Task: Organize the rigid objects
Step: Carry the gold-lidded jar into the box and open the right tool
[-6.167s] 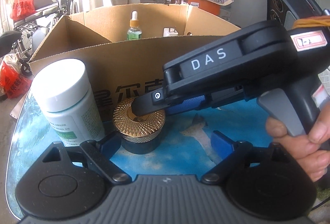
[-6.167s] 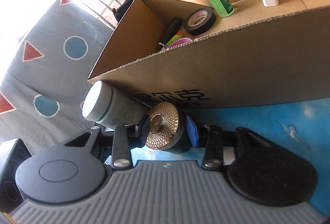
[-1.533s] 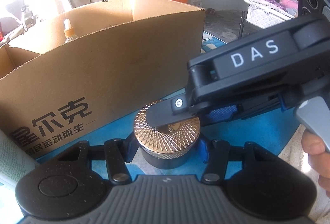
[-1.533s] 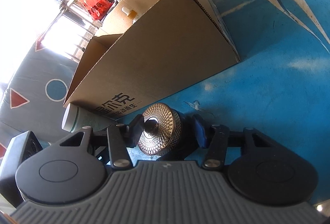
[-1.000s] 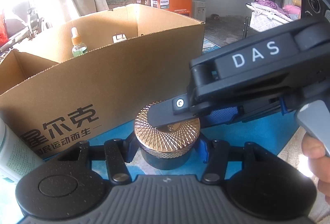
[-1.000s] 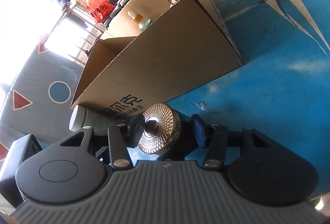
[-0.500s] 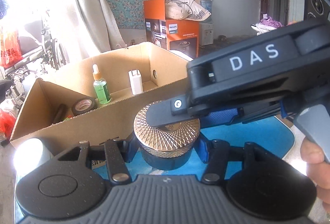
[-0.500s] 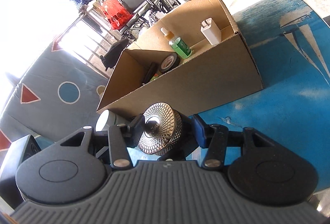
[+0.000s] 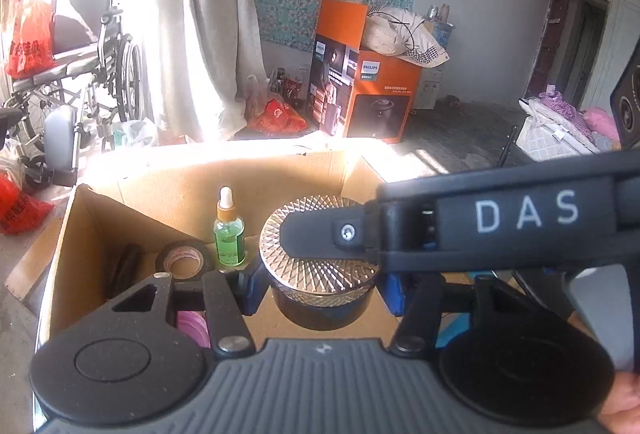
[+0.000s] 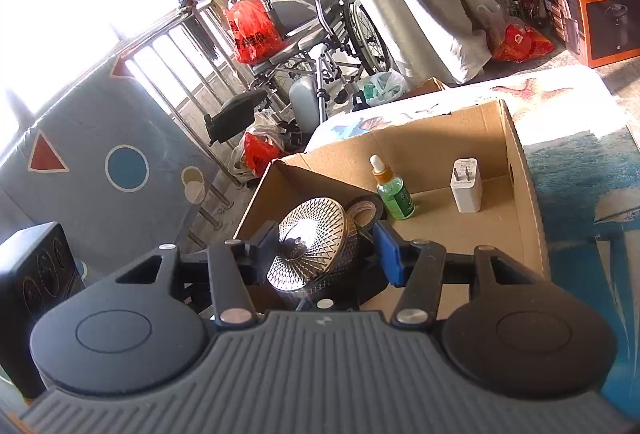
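Observation:
A dark round jar with a gold patterned lid (image 9: pixel 320 266) is held up over the open cardboard box (image 9: pixel 280 174). My left gripper (image 9: pixel 318 290) is shut on the jar's sides. My right gripper (image 10: pixel 320 246) is shut on the same jar (image 10: pixel 312 242), one finger across the lid top. Inside the box stand a green dropper bottle (image 9: pixel 229 234) and, in the right wrist view, a white charger plug (image 10: pixel 466 185). A black tape roll (image 9: pixel 184 258) lies beside the bottle.
A pink item (image 9: pixel 194 326) and a dark flat object (image 9: pixel 124 266) lie in the box's left part. The blue patterned table (image 10: pixel 580 170) lies to the right of the box. A wheelchair (image 10: pixel 316 18) and an orange carton (image 9: pixel 360 90) stand beyond the table.
Both grippers have lifted the jar off the table, up and over the box's front wall. The jar now hangs above the box interior.

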{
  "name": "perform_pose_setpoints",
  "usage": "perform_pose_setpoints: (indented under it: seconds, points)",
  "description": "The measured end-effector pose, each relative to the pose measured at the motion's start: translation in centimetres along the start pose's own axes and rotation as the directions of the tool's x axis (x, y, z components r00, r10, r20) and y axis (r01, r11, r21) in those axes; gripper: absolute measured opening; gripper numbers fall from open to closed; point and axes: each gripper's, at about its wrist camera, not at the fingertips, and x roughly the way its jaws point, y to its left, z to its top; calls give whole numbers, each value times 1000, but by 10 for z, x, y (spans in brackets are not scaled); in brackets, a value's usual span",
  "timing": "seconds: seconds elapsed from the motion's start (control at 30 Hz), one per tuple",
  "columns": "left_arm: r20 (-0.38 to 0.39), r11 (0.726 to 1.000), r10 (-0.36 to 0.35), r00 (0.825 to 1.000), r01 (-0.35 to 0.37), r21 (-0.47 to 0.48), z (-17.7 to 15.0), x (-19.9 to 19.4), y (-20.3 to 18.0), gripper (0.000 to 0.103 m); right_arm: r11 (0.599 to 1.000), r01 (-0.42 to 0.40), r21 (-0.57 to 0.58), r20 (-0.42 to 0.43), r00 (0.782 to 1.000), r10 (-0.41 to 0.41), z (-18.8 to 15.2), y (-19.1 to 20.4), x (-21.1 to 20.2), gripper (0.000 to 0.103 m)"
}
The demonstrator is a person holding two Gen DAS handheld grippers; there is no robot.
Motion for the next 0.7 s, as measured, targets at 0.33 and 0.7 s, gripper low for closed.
perform_pose_setpoints:
  seconds: [0.33,0.7]
  points:
    - [-326,982,-22,945,-40,-183,14,83,58,57,991,36,127,-325,946,7,36,-51,120,53]
    - [-439,961,-33,898,-93,-262,6,102,75,59,986,94,134,-437,899,-26,21,-64,167,53]
